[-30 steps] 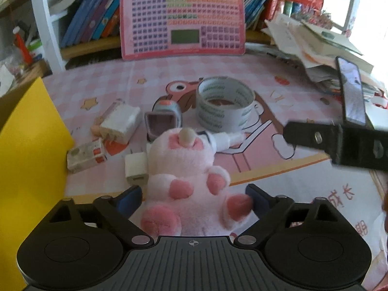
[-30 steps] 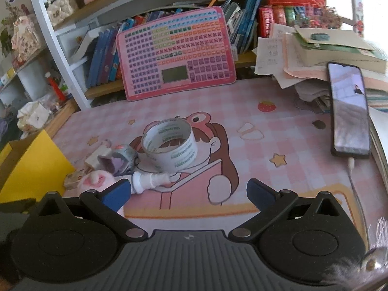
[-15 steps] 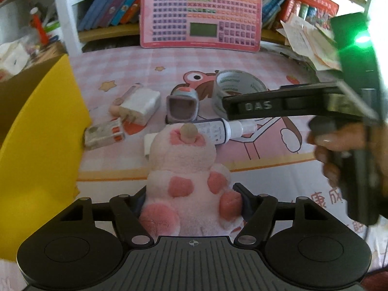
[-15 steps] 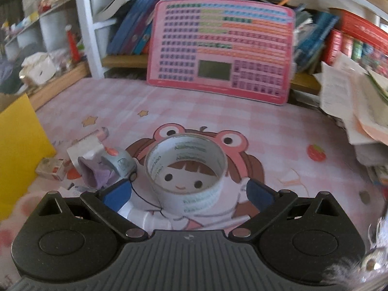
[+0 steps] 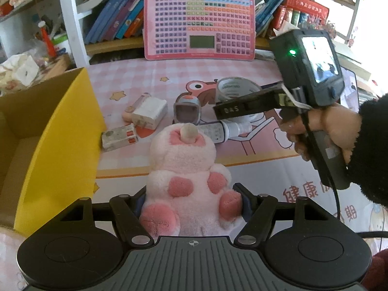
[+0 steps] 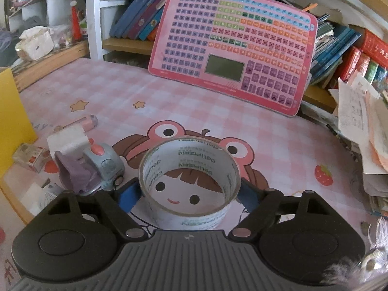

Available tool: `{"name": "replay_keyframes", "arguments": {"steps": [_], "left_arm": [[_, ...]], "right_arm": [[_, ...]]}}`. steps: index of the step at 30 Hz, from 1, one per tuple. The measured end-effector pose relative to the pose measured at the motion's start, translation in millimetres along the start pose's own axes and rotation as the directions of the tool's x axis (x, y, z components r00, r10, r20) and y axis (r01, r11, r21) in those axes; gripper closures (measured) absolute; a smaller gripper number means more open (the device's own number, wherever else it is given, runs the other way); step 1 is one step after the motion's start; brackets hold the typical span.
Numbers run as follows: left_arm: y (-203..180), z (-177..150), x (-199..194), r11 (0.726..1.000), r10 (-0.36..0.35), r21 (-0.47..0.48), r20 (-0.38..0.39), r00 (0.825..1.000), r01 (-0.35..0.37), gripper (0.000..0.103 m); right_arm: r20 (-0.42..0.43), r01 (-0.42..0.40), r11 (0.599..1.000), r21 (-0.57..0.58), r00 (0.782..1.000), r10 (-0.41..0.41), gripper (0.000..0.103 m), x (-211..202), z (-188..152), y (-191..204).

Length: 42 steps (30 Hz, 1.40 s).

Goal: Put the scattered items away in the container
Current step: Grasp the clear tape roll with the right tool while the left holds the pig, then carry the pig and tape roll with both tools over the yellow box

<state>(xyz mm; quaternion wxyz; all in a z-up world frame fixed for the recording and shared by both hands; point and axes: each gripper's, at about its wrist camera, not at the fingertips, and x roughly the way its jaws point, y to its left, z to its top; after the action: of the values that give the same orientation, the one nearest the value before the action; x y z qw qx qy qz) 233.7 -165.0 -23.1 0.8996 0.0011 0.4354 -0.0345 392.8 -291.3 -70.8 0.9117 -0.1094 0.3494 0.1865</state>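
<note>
My left gripper [image 5: 191, 203] is shut on a pink plush toy [image 5: 186, 169] and holds it above the mat, right of the yellow cardboard box [image 5: 65, 140]. My right gripper [image 6: 189, 194] has its blue pads at both sides of a roll of clear tape [image 6: 189, 181] that stands on the mat; whether they press it I cannot tell. The right gripper also shows in the left wrist view [image 5: 242, 108], over the tape roll [image 5: 232, 87].
On the mat lie a grey toy car [image 6: 97, 167], a white charger [image 5: 149, 111], a small carton [image 5: 118, 137], a spray bottle [image 5: 225, 131] and a pink tube [image 6: 82, 123]. A pink keyboard board [image 6: 232, 48] leans on the bookshelf. Paper stacks [image 6: 363, 126] are at the right.
My left gripper closed on the plush toy and lifted it toward the box. My right gripper moved forward and down until its pads flank the tape roll.
</note>
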Motion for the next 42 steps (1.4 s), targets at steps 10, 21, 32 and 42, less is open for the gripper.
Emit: {"name": "replay_keyframes", "arguments": {"steps": [10, 21, 32, 42], "left_arm": [[-3.7, -5.2, -12.3, 1.000, -0.023, 0.008, 0.031, 0.999, 0.023, 0.032], [-6.5, -15.3, -31.6, 0.996, -0.078, 0.042, 0.050, 0.996, 0.076, 0.032], [10.2, -34.9, -48.2, 0.983, -0.178, 0.067, 0.063, 0.982, 0.173, 0.032], [52.9, -61.2, -78.2, 0.961, -0.267, 0.102, 0.099, 0.959, 0.257, 0.032]], "right_arm": [[0.066, 0.016, 0.997, 0.071, 0.998, -0.020, 0.020, -49.8, -22.2, -10.3], [0.075, -0.027, 0.983, 0.182, 0.997, 0.013, 0.020, -120.1, -58.3, -2.1], [0.018, -0.019, 0.972, 0.234, 1.000, 0.015, 0.020, -170.9, -93.4, 41.9], [0.014, 0.061, 0.970, 0.235, 0.998, -0.067, 0.020, -208.3, -97.6, 101.6]]}}
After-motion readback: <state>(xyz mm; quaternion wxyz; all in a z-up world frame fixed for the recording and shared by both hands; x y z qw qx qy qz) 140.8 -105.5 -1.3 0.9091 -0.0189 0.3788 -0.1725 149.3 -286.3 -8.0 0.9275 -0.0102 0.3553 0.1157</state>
